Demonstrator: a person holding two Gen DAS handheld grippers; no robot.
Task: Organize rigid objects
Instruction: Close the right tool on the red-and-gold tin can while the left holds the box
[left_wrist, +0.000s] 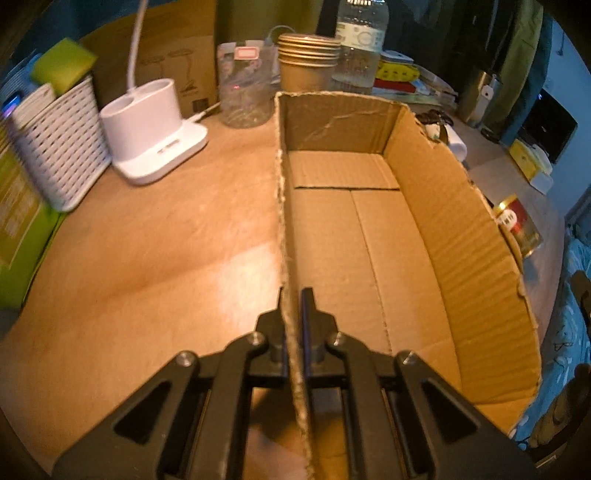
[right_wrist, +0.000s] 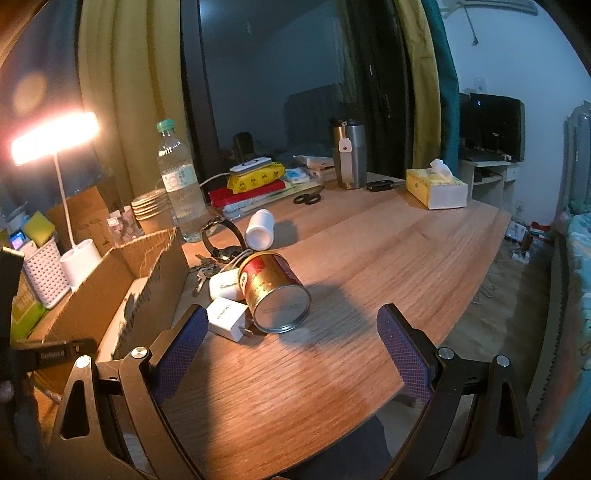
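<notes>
Left hand-held gripper (left_wrist: 293, 314): pinching the near-left wall of the cardboard box (left_wrist: 369, 236), one finger outside, one inside.
Right hand-held gripper (right_wrist: 291, 354): spread wide, holding nothing, low over the table (right_wrist: 369, 258) near its front edge.
Cardboard box: open-topped, flaps cut off, nothing visible on its floor; standing on the table toward the left side.
Can (right_wrist: 275, 291): red and gold, lying on its side with the metal base toward the right wrist camera; just right of the box, ahead of the right hand-held gripper's fingers.
White chargers (right_wrist: 226, 317): two, touching the can on its left, between can and box.
Keys (right_wrist: 201, 273): flat on the table behind the chargers, beside the box wall.
White bottle (right_wrist: 260, 229): lying on its side behind the can, apart from it.
Watch (right_wrist: 221, 240): just left of the white bottle.
Water bottle (right_wrist: 179, 184): upright behind the far end of the box, next to stacked paper cups (left_wrist: 308, 62).
Desk lamp (left_wrist: 153, 125): white base left of the box, lit.
White basket (left_wrist: 61, 147): at the table's left edge.
Tissue box (right_wrist: 436, 186): near the far right corner.
Steel tumbler (right_wrist: 349, 155): upright at the back edge.
</notes>
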